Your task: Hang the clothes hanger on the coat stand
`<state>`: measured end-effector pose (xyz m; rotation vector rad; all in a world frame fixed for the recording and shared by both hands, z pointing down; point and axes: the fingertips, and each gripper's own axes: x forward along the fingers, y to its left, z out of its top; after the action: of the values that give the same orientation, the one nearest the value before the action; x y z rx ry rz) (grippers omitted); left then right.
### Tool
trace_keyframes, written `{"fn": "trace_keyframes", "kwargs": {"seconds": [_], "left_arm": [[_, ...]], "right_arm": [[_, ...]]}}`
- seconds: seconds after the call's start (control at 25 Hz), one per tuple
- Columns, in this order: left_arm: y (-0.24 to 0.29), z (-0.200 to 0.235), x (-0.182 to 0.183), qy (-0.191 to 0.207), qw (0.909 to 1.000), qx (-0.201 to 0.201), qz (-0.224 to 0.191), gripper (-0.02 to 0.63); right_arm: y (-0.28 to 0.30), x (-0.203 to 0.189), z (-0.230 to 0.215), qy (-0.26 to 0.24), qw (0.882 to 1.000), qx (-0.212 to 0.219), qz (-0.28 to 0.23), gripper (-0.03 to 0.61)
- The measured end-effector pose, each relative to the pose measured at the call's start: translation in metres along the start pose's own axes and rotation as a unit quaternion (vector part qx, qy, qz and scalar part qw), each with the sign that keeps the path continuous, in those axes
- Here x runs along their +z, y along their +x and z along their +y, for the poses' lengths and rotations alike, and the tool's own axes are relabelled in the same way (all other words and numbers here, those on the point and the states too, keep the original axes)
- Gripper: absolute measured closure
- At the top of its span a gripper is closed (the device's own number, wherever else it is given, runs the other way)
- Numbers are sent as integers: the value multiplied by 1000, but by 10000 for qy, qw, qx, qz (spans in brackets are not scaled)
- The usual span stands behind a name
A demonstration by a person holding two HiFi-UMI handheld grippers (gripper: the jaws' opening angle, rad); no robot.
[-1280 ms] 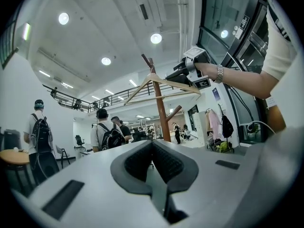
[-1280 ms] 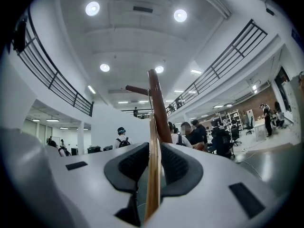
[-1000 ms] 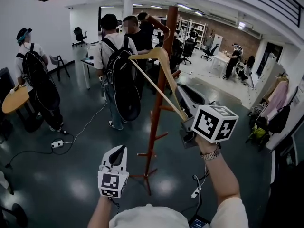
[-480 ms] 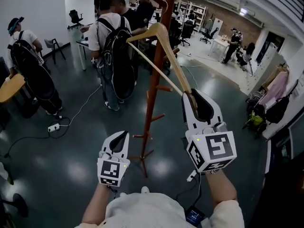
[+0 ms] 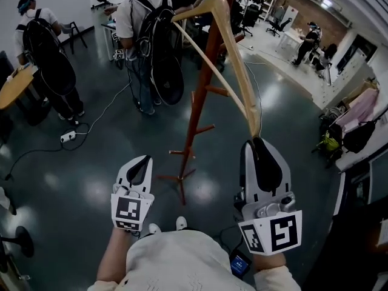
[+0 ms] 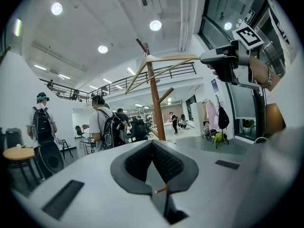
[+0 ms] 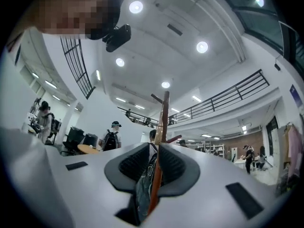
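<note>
A light wooden clothes hanger (image 5: 227,59) slants up from my right gripper (image 5: 257,141), which is shut on one arm's end. Its peak reaches the upper part of the reddish-brown coat stand (image 5: 197,111), and its other arm points left across the pole. In the right gripper view the hanger (image 7: 156,175) runs between the pads, with the stand (image 7: 166,109) right behind it. My left gripper (image 5: 144,158) hangs lower left of the stand's base, shut on nothing. The left gripper view shows the stand (image 6: 154,103), the hanger (image 6: 164,61) at its top and the right gripper (image 6: 223,63).
Two people with backpacks (image 5: 151,35) stand just left of the stand, and another person (image 5: 48,47) is beside a round wooden table (image 5: 15,86). A power strip (image 5: 68,136) and cables lie on the floor. Clothes hang on a rack (image 5: 357,111) at the right.
My right gripper has turned the hanger steeper and brought it closer to the pole. The view has tilted down. The left gripper has stayed shut and hardly moved.
</note>
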<state>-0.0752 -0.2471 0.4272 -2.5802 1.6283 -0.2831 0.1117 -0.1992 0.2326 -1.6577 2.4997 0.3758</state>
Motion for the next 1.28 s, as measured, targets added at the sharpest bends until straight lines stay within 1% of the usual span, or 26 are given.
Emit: {"fn": "trace_keyframes", "kwargs": {"seconds": [0.12,0.24,0.36,0.44,0.52,0.56,0.68,0.8,0.88,1.12,1.28], "left_arm": [[2,4,-12,-95,9998,98,121,601],[3,2,-17,-90,9998,123,145,601],[6,1,-20,-75,9999,142,39,601],[7,2,-25,-216,9996,203,-23,601],[5,6,-30,-403,9987,327,-16,601],[3,9,-33,-453,9982,403,6,601],[-4,14,-38,-533,9969,580,-18,601],[-10,16,-34,-715,9941,738,-342,601],[-13,17,-33,-864,9913,857,-508,601],[-20,11,-47,-993,9892,975,-450,601],[-23,12,-54,-1067,9873,1090,-451,601]], "right_arm": [[2,-33,17,196,9980,445,393,508],[10,-70,41,487,9918,880,793,508],[21,-108,79,786,9790,1474,1165,509],[28,-133,106,754,9705,1842,1360,516],[36,-157,128,696,9637,2058,1550,543],[40,-169,137,723,9608,2127,1627,558],[51,-195,157,928,9541,2297,1683,560],[55,-212,162,1065,9506,2388,1672,558],[56,-223,164,1089,9480,2427,1749,559],[57,-246,168,1076,9406,2563,1949,558],[58,-251,179,1072,9345,2750,1989,560]]}}
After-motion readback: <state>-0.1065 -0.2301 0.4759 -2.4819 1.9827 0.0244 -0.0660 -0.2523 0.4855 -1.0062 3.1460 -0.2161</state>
